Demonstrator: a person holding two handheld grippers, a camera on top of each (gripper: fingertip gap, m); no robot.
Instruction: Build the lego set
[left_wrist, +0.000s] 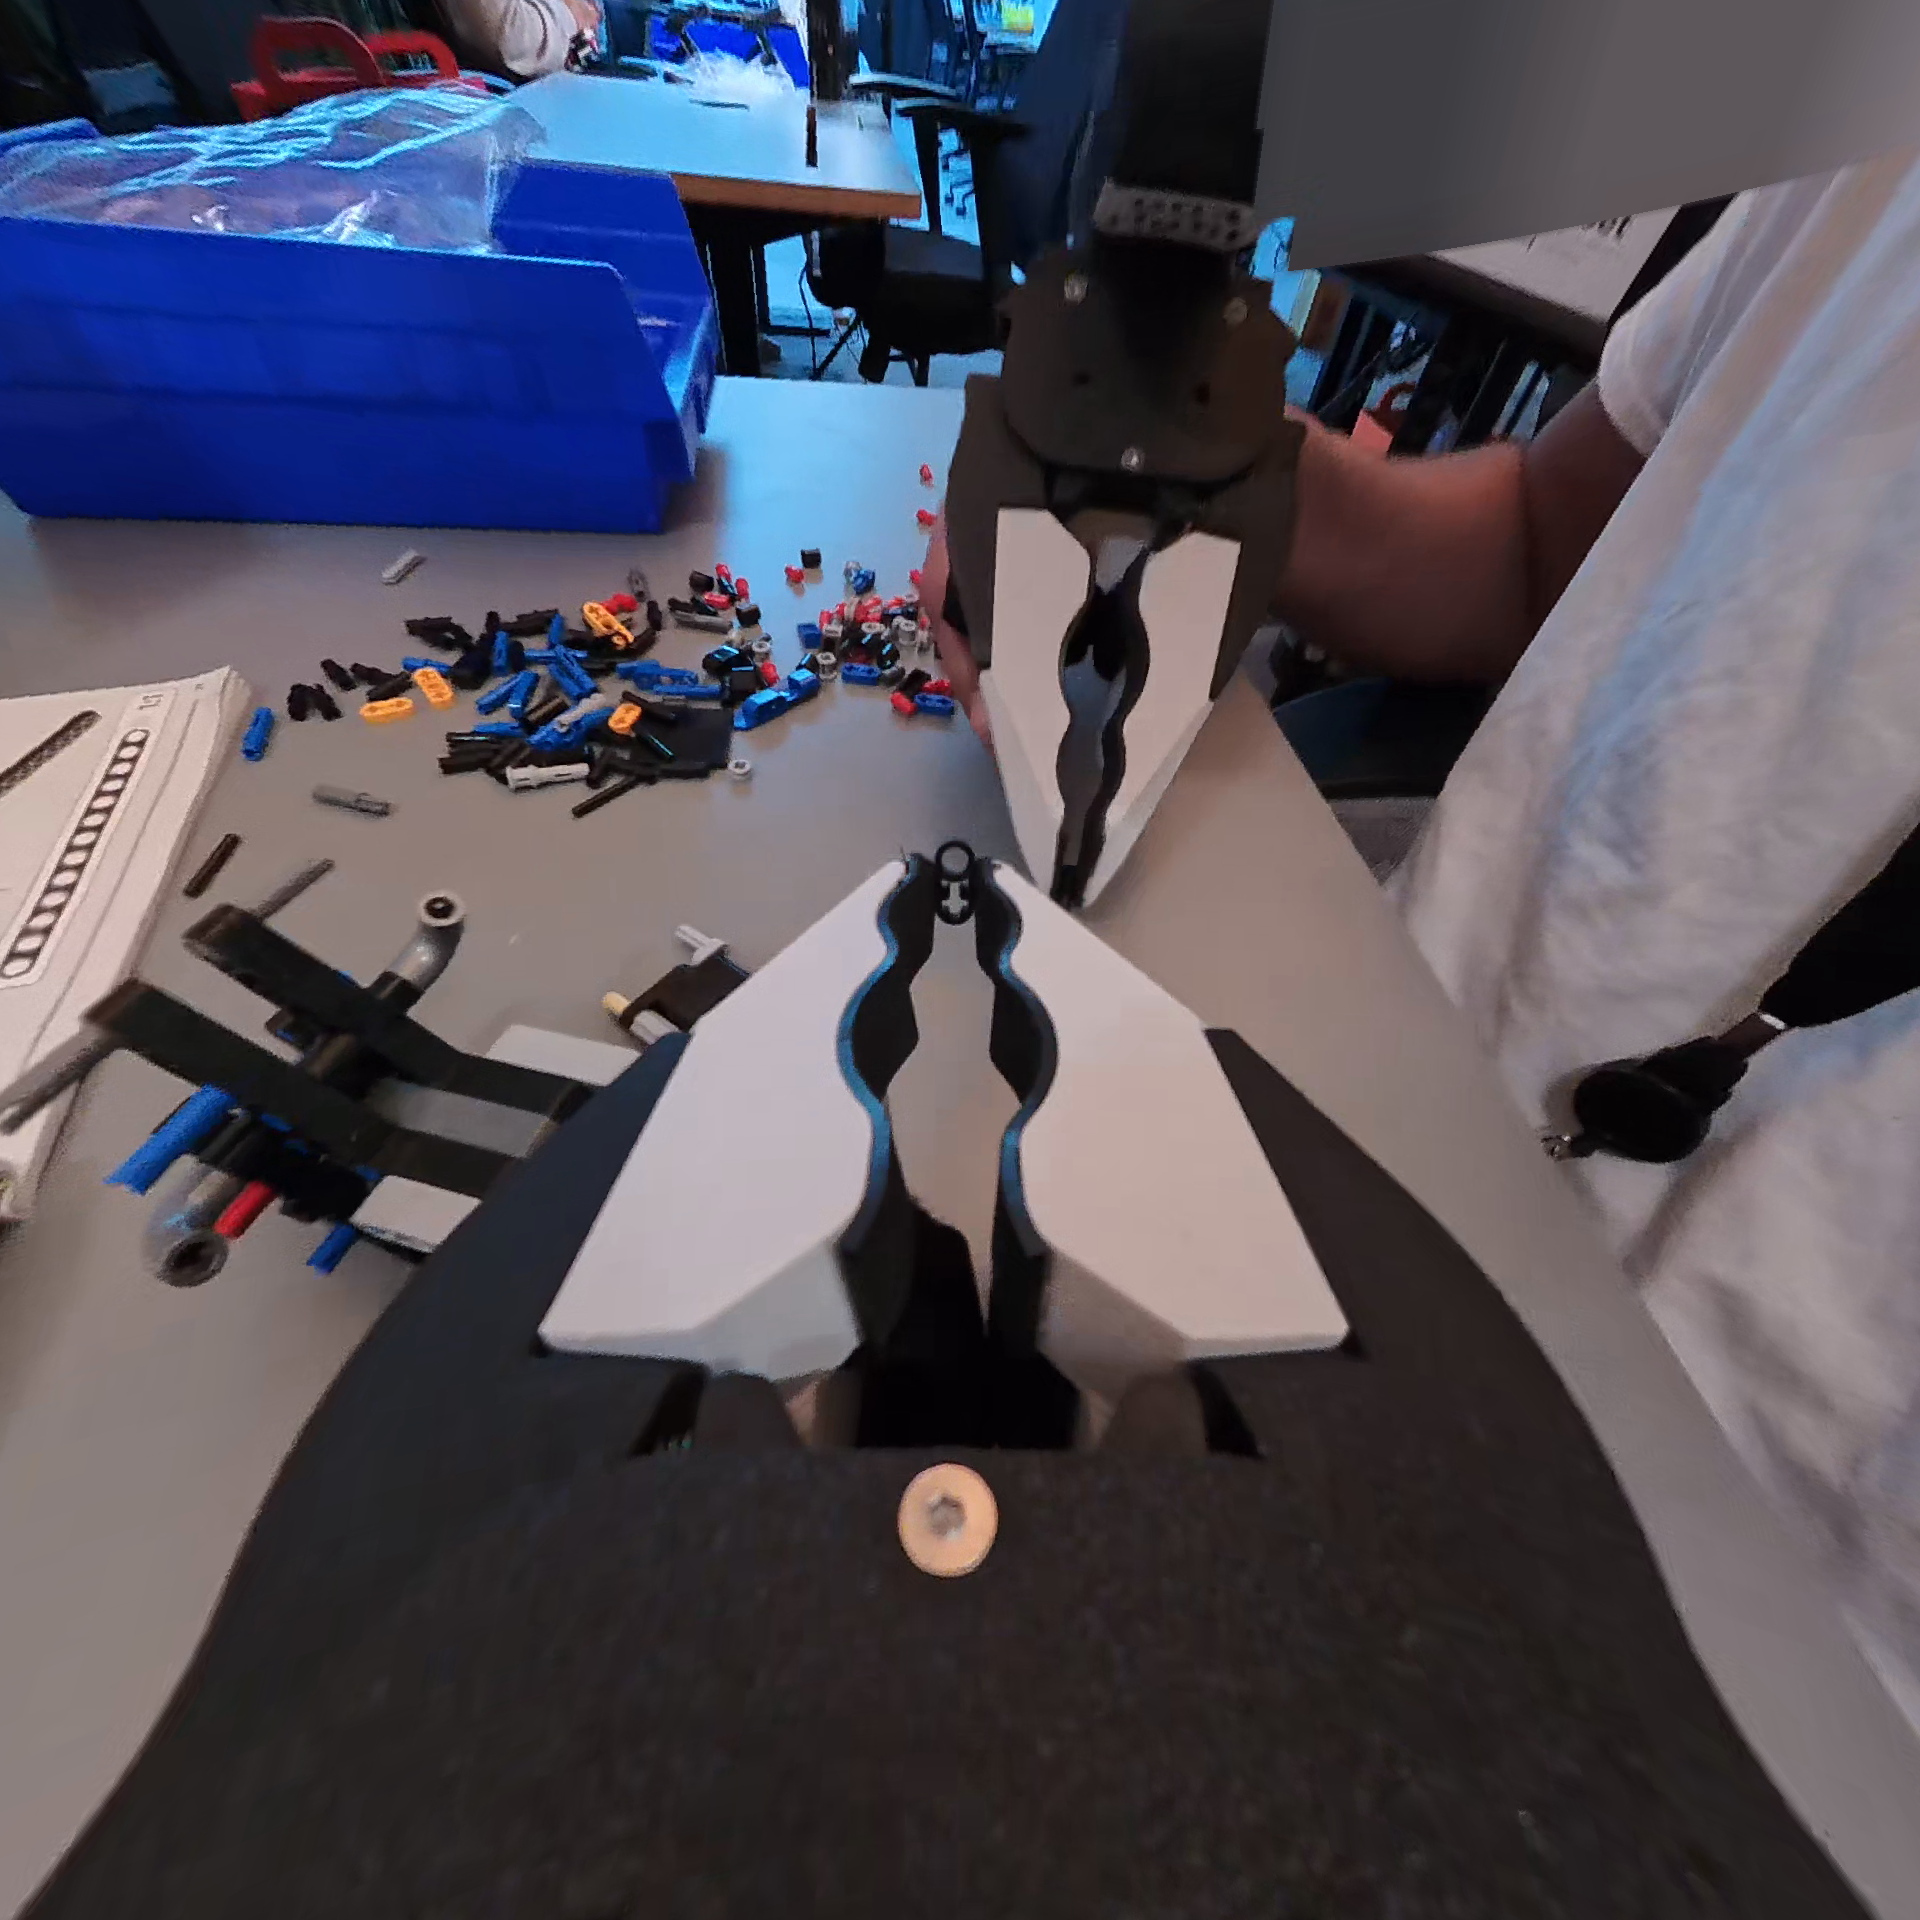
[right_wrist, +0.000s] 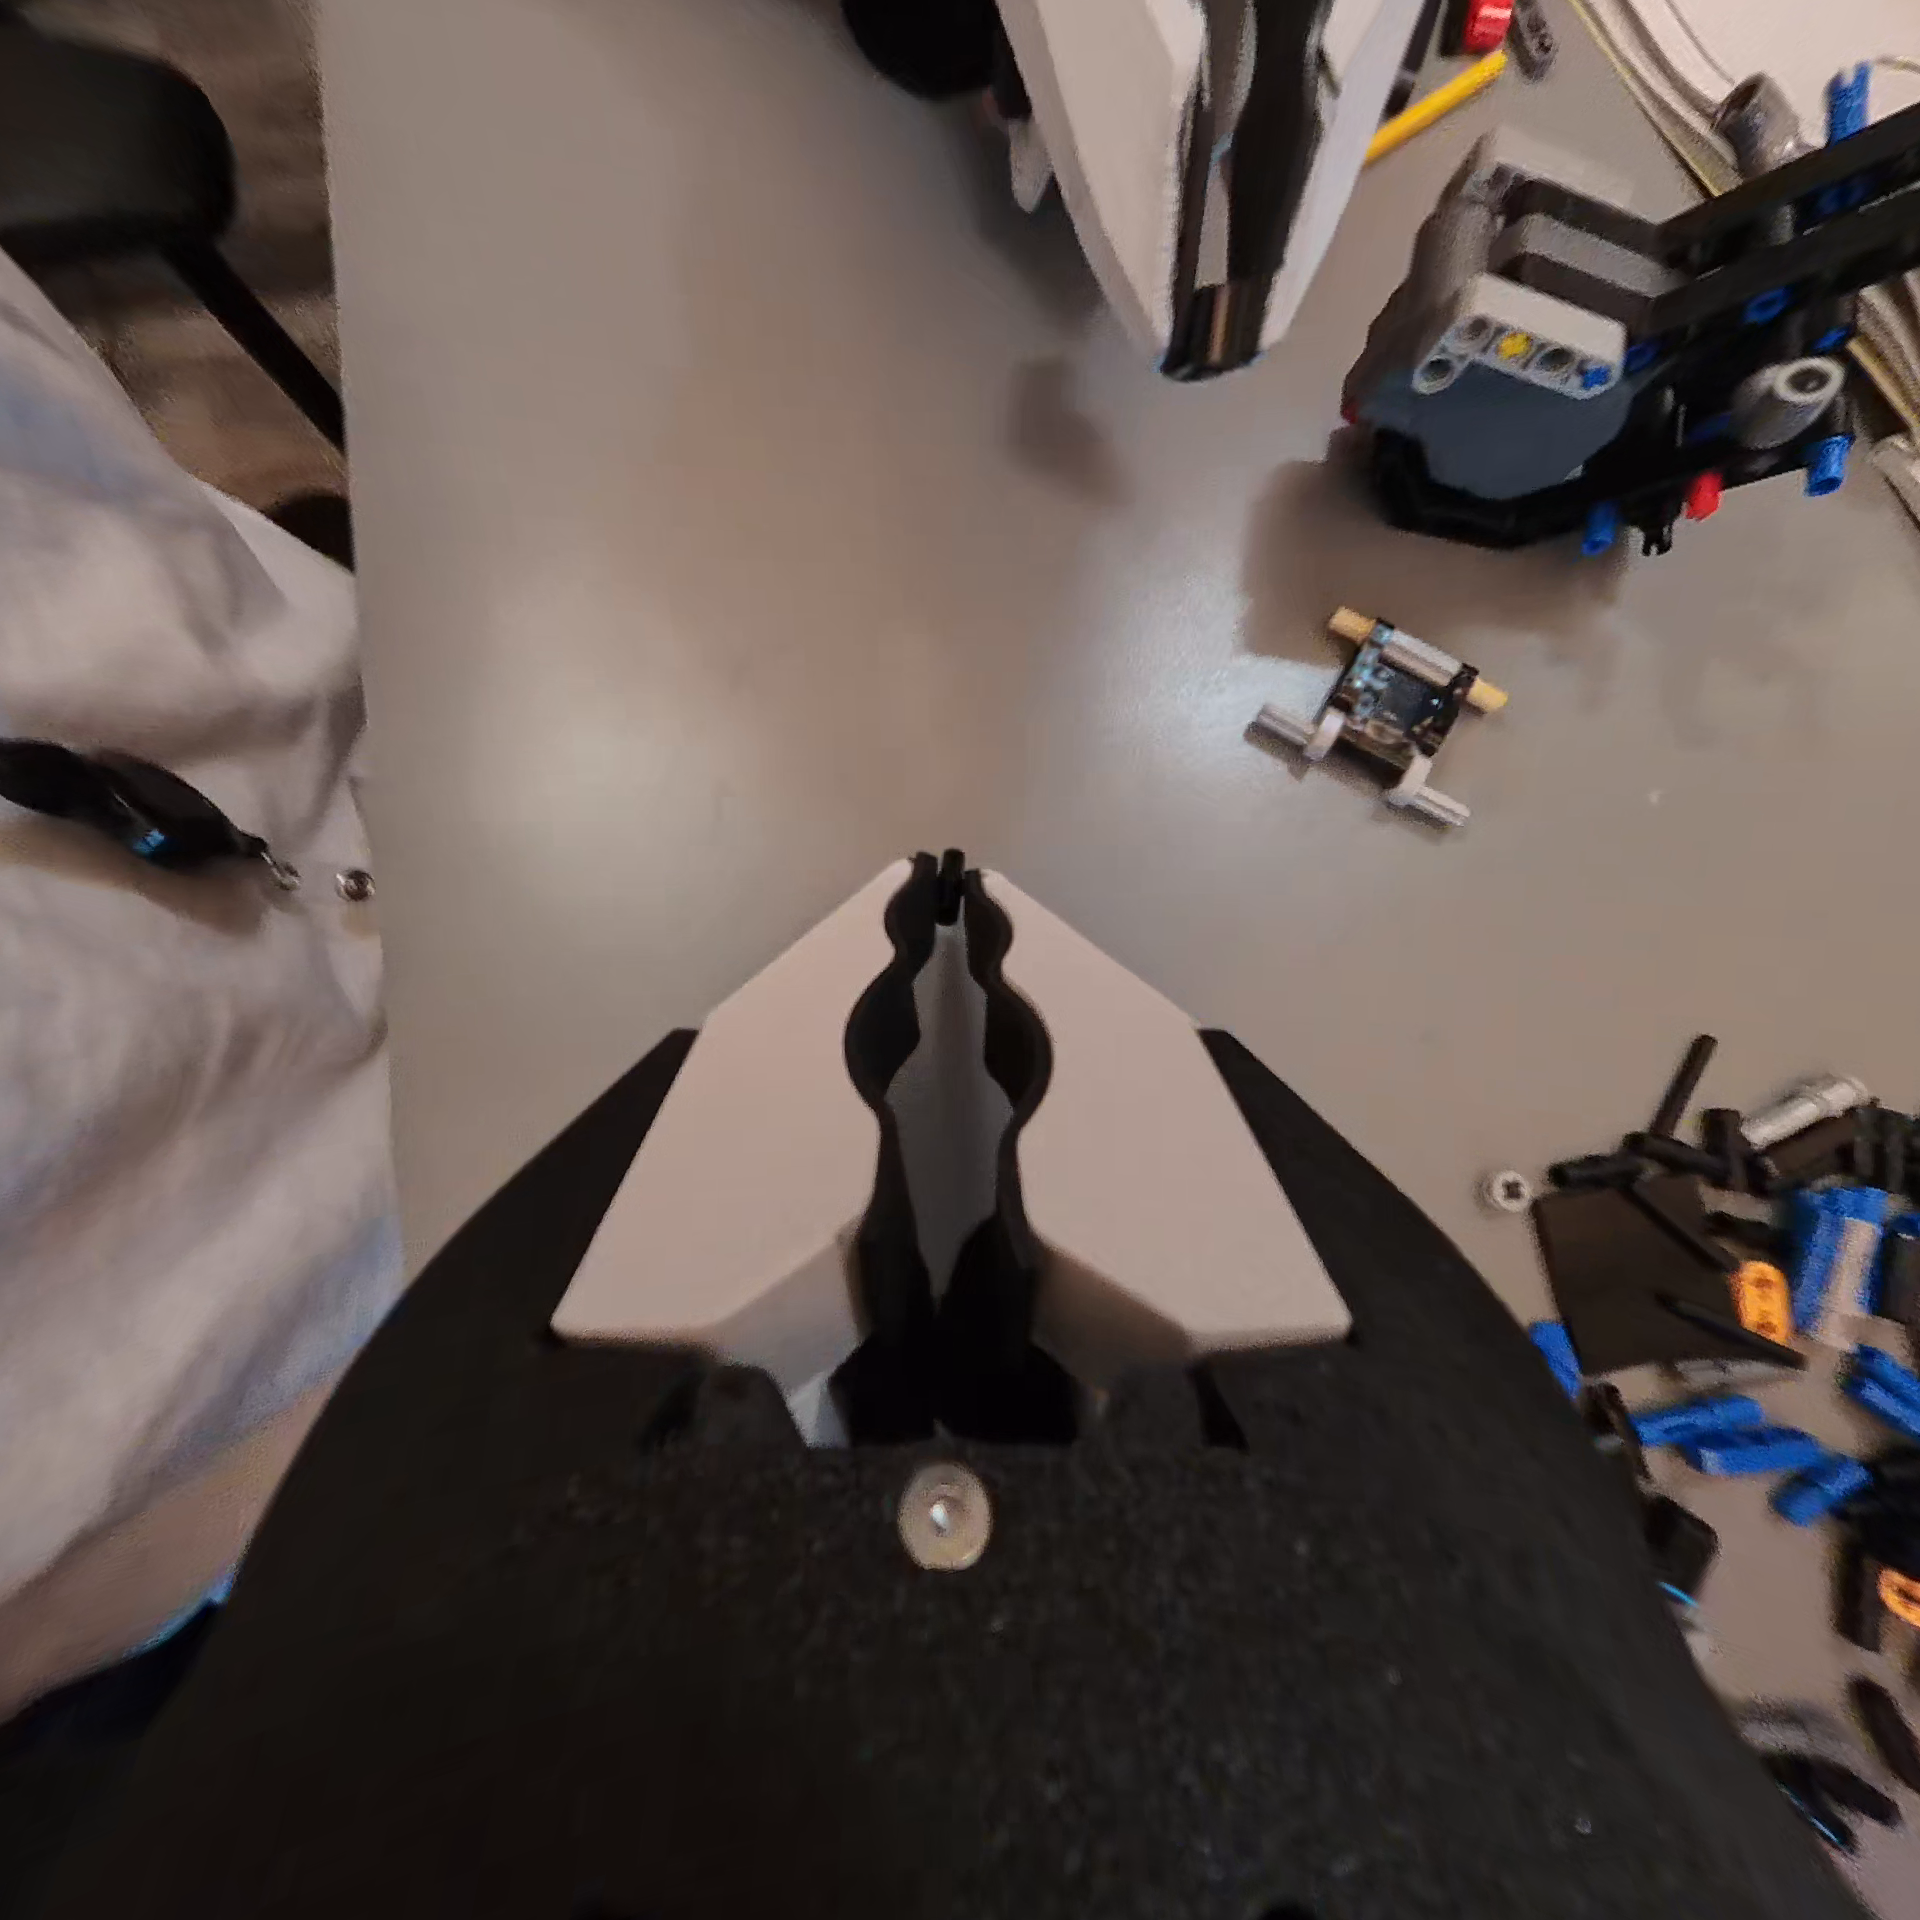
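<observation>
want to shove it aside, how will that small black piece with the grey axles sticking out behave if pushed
The small black assembly probably slides rather than rolls: it lies flat on the smooth grey table, and its grey axles stick out sideways. It looks light, so a nudge could spin it. The tan pin ends might pull out if snagged.

Left wrist view: sits behind the left gripper, low over the table, facing across it toward the loose parts and blue bin.
Right wrist view: sits behind the right gripper, higher, tilted steeply down at the table.
Nearness: both close to the tabletop.
Shared: each view shows the other gripper; both show the model, small sub-assembly and loose parts.
</observation>
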